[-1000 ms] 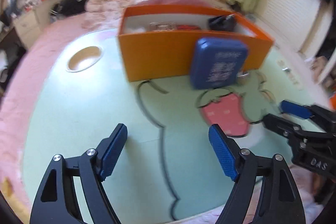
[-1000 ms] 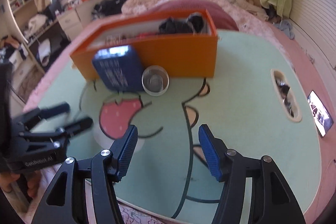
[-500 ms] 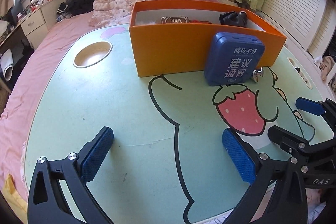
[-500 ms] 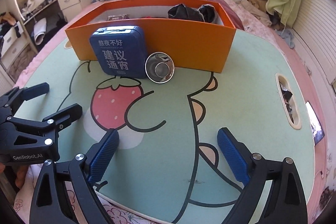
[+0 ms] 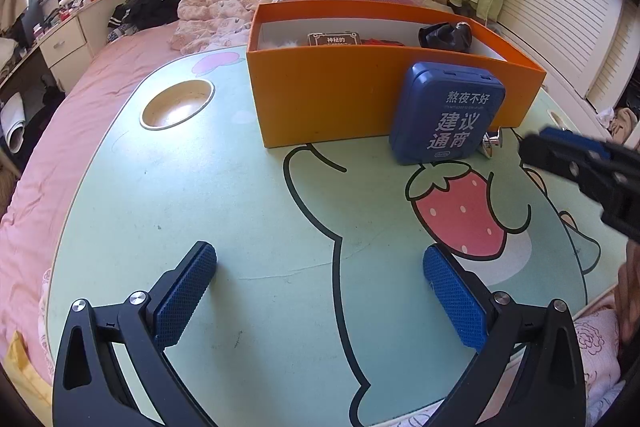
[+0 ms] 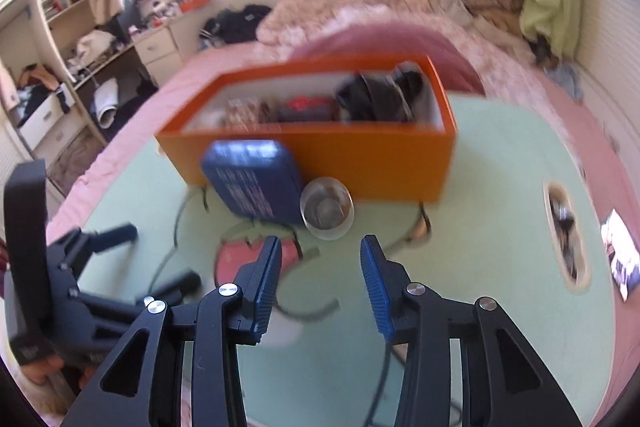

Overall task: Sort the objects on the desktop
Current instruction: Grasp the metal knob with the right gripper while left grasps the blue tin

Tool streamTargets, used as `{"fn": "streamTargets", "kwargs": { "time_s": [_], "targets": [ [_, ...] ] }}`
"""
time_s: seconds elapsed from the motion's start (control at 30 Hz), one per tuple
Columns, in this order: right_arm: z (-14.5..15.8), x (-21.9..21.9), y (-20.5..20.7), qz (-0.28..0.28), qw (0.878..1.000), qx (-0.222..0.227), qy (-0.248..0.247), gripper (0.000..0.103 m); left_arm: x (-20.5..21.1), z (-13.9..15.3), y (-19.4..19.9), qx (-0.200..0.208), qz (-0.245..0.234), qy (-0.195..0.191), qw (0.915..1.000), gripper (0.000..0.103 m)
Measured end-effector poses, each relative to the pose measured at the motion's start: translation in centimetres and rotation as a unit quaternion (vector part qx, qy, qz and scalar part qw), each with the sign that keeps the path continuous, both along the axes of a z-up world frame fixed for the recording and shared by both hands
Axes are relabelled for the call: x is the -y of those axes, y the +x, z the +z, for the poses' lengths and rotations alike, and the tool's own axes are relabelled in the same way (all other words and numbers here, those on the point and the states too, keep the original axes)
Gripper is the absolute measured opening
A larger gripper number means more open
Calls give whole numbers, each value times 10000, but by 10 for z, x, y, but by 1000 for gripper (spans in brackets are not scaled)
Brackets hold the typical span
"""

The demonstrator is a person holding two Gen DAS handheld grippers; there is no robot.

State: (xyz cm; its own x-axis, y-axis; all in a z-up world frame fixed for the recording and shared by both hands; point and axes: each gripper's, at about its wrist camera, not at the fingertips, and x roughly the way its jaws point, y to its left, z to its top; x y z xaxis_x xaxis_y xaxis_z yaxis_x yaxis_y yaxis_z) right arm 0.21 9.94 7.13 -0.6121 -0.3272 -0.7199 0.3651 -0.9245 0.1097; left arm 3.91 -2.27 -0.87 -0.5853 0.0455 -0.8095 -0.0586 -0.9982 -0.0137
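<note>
An orange box (image 5: 360,99) (image 6: 360,163) stands at the back of the green cartoon table (image 5: 240,195), with dark and red items inside. A blue tin (image 5: 448,115) (image 6: 256,183) leans upright against its front wall. A small shiny metal cup (image 5: 493,143) (image 6: 327,213) lies on its side beside the tin. My left gripper (image 5: 320,291) hovers wide open over the near table with nothing between its fingers. My right gripper (image 6: 320,283) points toward the cup from short of it. Its jaws are closing with nothing between them. In the left wrist view the right gripper (image 5: 560,151) enters from the right.
A round cup hole (image 5: 176,105) sits in the table's left part and a narrow slot (image 6: 564,235) holding small items on its right. A phone (image 6: 624,259) lies on the pink bed beyond the right edge. Bedding and clothes pile up behind the box.
The left jaws spread wider, then held still. The right jaws opened wide and have now narrowed. The right gripper has moved forward toward the tin and cup, and its view is blurred.
</note>
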Motion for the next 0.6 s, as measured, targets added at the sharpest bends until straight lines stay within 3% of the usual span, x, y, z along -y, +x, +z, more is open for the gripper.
{"fn": "streamTargets", "kwargs": {
  "time_s": [0.13,0.2,0.27,0.5,0.6],
  "targets": [
    [-3,15,-22,92,9993,99,343,41,0,0,0,0,2,2,10000,103],
    [-6,15,-30,39,9992,158,378,40,0,0,0,-1,3,1,10000,103],
    [-9,13,-38,-25,9990,263,351,33,0,0,0,-1,3,2,10000,103],
    [-25,16,-52,104,9976,584,367,33,0,0,1,-3,3,3,10000,103],
    [-31,15,-57,111,9974,625,338,27,0,0,1,-5,3,5,10000,103]
  ]
}}
